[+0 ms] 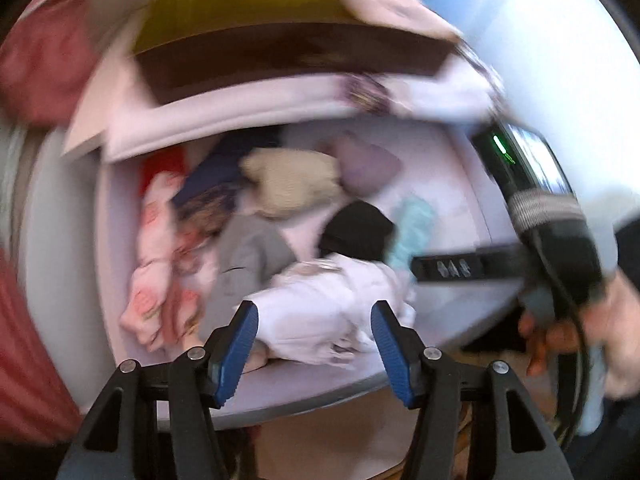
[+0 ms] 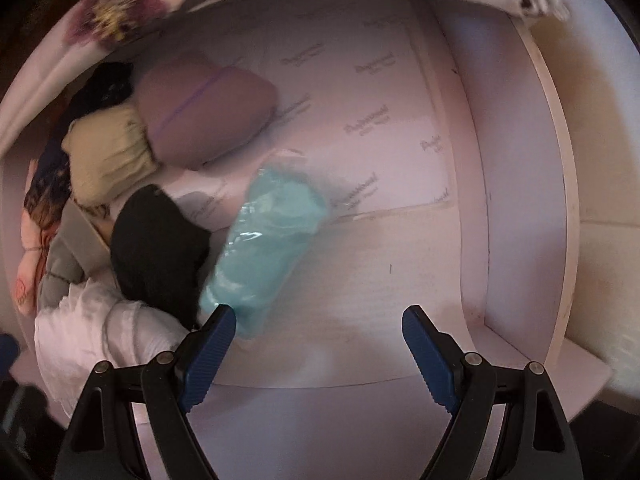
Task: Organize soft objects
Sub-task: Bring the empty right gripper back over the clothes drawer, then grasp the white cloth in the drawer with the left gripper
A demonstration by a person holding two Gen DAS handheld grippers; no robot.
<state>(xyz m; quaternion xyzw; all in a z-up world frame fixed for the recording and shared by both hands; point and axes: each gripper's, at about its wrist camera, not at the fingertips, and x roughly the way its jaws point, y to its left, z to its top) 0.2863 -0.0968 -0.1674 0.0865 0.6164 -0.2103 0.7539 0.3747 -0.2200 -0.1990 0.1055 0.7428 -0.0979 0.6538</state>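
you are looking down into one white drawer [image 2: 472, 184] lined with paper that carries a repeated cursive word, too soft to read. count the soft things in it: one mauve bundle [image 2: 208, 116] near the drawer's back edge, one beige bundle [image 2: 108, 156] touching it on the left, one black bundle [image 2: 156, 244] toward the front, one teal bundle [image 2: 264, 244] in a clear wrapper just beside the black one, one white garment [image 2: 100, 340] at the front left corner, one grey piece [image 1: 248, 264], one pink printed cloth [image 1: 156, 260] along the left wall, and a dark patterned piece [image 1: 208, 196] behind the grey one. the right half of the drawer floor carries none of them.

your left gripper [image 1: 314, 344] hangs over the white garment with its blue pads spread and nothing pressed between them; the picture is blurred, so contact with the cloth below cannot be told. your right gripper [image 2: 320, 344] is released too, its left pad just beside the near end of the teal bundle, its right pad over bare liner. your right hand [image 1: 592, 320] shows at the drawer's right edge. a floral cloth [image 2: 116, 12] drapes over the back edge.
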